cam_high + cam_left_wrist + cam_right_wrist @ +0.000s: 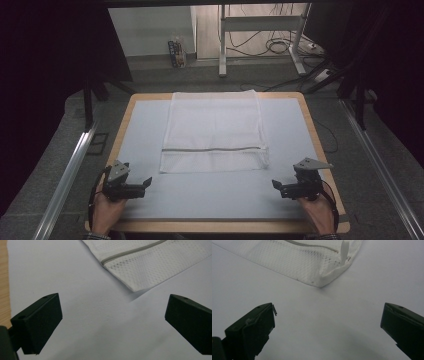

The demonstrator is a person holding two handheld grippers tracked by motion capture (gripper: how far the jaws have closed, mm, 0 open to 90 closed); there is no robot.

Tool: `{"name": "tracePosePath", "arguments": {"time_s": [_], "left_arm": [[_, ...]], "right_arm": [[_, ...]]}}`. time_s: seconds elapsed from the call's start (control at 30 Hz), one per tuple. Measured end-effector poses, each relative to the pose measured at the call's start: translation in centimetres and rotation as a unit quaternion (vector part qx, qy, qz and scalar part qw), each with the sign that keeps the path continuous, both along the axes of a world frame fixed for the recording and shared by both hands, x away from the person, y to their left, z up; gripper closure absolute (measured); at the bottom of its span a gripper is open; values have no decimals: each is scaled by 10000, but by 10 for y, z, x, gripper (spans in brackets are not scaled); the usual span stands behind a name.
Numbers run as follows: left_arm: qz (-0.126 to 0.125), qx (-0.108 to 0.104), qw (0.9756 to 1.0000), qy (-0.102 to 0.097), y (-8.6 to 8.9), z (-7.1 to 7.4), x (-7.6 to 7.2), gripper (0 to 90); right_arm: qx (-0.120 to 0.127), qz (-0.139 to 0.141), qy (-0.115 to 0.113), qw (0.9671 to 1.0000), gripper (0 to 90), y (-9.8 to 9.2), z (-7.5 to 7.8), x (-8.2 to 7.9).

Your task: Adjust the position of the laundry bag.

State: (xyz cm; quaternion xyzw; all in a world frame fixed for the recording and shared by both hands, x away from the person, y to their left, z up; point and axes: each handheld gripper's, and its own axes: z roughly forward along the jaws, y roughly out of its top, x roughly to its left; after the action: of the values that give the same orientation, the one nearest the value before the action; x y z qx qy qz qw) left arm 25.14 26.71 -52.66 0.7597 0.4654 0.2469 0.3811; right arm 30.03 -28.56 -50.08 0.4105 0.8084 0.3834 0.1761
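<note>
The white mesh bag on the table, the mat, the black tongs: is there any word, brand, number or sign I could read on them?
None: the white mesh bag, the pale mat, the left tongs and the right tongs bear no readable text.

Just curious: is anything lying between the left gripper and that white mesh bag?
No. In the left gripper view, bare mat separates the left gripper from the mesh bag.

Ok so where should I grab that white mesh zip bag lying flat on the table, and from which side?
Probably at the two near corners of the white mesh zip bag, coming in low from the near edge. It lies flat, so only edges offer purchase. The left tool faces the near-left corner; the right tool faces the near-right corner, which curls up slightly. Both tools are open.
</note>
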Motion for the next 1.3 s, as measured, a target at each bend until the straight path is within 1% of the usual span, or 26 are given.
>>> {"name": "tracePosePath", "arguments": {"time_s": [0.07,0.13,0.23,0.3,0.33,0.43,0.67,0.77,0.8,0.83,0.93,1.0,1.03,1.07,1.1,1.13,1.17,1.27,1.3], "left_arm": [[9,63,10000,45,0,0,-2,15],[25,91,9999,104,1,0,-2,20],[34,67,9999,123,2,0,-2,29],[31,-7,9999,150,3,-1,-1,32],[45,-16,9998,176,4,-1,-1,36],[31,-47,9998,189,4,-1,0,36],[0,-93,9997,232,3,0,1,35],[-5,-65,9996,260,3,-1,2,32],[-9,-59,9996,272,2,-2,2,32],[-17,-31,9996,280,2,-2,2,32],[-83,25,9997,238,0,-2,2,35],[-105,29,9997,205,0,-3,2,50],[-149,73,9998,98,0,-3,2,54],[-160,84,9998,38,0,-3,1,55],[-160,84,9998,38,0,-3,1,56],[-179,73,9998,-40,0,-3,1,57],[-178,25,9998,-63,0,-3,1,57],[-167,-39,9998,-62,1,-2,1,59],[-147,-30,9999,-64,1,-1,1,59]], "right_arm": [[-44,-18,-92,9999,0,2,1,1],[-37,8,-150,9999,0,3,2,2],[-34,41,-161,9999,0,4,1,2],[-43,49,-201,9998,0,5,2,3],[6,60,-176,9998,0,4,2,3],[20,73,-129,9999,0,5,1,3],[-53,61,-133,9999,0,6,1,2],[-55,58,-112,9999,0,6,1,2],[-33,60,-33,10000,0,6,1,2],[-33,60,-33,10000,0,6,1,2],[-28,71,1,10000,0,9,1,3],[-50,95,-18,9999,0,10,1,3],[-55,93,-20,9999,0,10,1,3],[-47,91,-28,9999,0,11,1,4],[-47,91,-28,9999,0,11,1,4],[-9,86,-46,10000,0,11,1,3],[-4,81,-68,9999,0,11,1,3],[5,65,-122,9999,0,11,1,3],[-10,42,-148,9999,0,11,1,4]]}}
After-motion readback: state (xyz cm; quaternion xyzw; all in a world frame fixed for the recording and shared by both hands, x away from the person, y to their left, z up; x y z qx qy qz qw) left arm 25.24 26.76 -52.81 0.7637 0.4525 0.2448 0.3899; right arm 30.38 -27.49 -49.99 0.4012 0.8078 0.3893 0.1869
